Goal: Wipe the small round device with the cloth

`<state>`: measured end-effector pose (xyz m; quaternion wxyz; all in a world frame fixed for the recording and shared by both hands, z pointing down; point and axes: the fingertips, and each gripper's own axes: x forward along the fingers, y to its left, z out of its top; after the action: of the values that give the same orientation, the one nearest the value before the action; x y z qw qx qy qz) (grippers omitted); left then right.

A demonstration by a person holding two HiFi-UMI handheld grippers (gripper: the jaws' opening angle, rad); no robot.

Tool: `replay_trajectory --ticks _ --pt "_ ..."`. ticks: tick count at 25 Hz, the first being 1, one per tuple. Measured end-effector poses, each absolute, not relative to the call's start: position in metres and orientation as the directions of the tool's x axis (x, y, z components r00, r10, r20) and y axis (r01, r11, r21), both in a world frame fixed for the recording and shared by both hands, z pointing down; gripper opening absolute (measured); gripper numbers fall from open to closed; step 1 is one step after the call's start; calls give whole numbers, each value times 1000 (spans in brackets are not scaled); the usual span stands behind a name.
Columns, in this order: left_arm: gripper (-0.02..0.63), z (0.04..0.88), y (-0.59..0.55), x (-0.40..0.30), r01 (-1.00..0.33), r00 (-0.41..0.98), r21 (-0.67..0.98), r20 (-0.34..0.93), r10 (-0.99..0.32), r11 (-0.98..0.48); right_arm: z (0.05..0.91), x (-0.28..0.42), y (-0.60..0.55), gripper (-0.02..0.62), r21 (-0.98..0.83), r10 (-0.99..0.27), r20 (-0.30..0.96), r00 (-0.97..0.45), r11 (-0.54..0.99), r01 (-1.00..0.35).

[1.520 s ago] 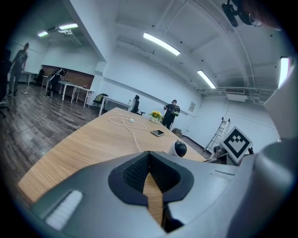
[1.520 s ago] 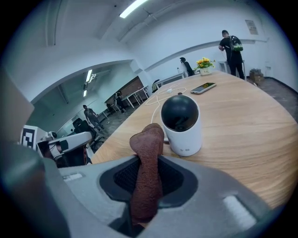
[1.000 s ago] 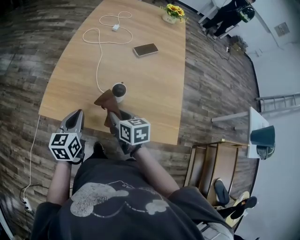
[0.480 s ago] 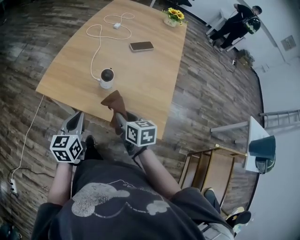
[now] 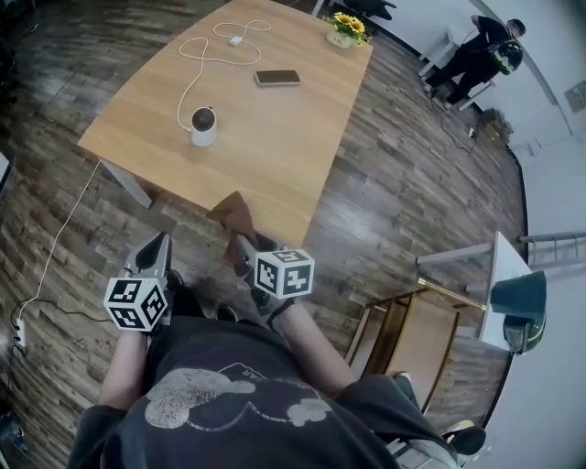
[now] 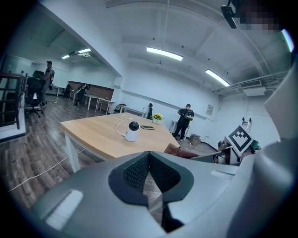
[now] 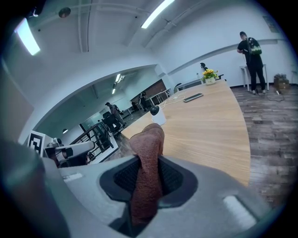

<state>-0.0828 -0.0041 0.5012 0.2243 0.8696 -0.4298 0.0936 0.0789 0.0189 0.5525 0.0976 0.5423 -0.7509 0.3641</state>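
Note:
The small round device (image 5: 203,125), white with a black dome, stands on the wooden table (image 5: 293,156) near its left side. It also shows far ahead in the left gripper view (image 6: 132,131) and the right gripper view (image 7: 157,115). My right gripper (image 5: 242,249) is shut on a brown cloth (image 5: 235,216), which sticks up between its jaws (image 7: 148,153). It hangs over the floor just short of the table's near edge. My left gripper (image 5: 153,256) is to its left, also over the floor, jaws closed together on nothing (image 6: 149,160).
A phone (image 5: 277,78), a white cable (image 5: 195,71) and a pot of yellow flowers (image 5: 349,25) lie further along the table. A wooden shelf unit (image 5: 412,325) and a white side table (image 5: 502,275) stand at the right. A person (image 5: 478,50) stands far off.
The person has backed away from the table. Both grippers, earlier at the table's near edge beside the device, now hang over the floor, and the device lies much farther off. The cloth stays gripped.

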Motion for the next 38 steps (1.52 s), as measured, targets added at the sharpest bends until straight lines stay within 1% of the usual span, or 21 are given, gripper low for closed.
replay_trajectory --ticks 5,10,14,18,22,29,38 --pt "18 502 18 -73 -782 623 315 366 -691 -538 555 97 41 78 -444 -755 540 -372 120 -888" --pt "18 486 32 -64 -758 651 330 329 -684 -563 550 116 56 78 -448 -777 524 -349 97 -889" --pt "18 479 52 -74 -754 656 327 323 -682 -570 543 122 69 78 -435 -790 523 -319 75 -897" --pt "18 470 69 -88 -746 666 301 314 -676 -594 530 118 83 78 -414 -816 499 -291 71 -908" --pt "18 461 86 -109 -749 660 316 282 -697 -582 520 105 100 78 -392 -830 488 -269 67 -918" --pt "18 473 137 -140 -755 651 351 291 -701 -555 517 71 149 77 -382 -819 495 -292 97 -919" --pt "18 466 166 -162 -762 640 340 261 -723 -552 507 59 185 75 -359 -833 476 -282 109 -927"
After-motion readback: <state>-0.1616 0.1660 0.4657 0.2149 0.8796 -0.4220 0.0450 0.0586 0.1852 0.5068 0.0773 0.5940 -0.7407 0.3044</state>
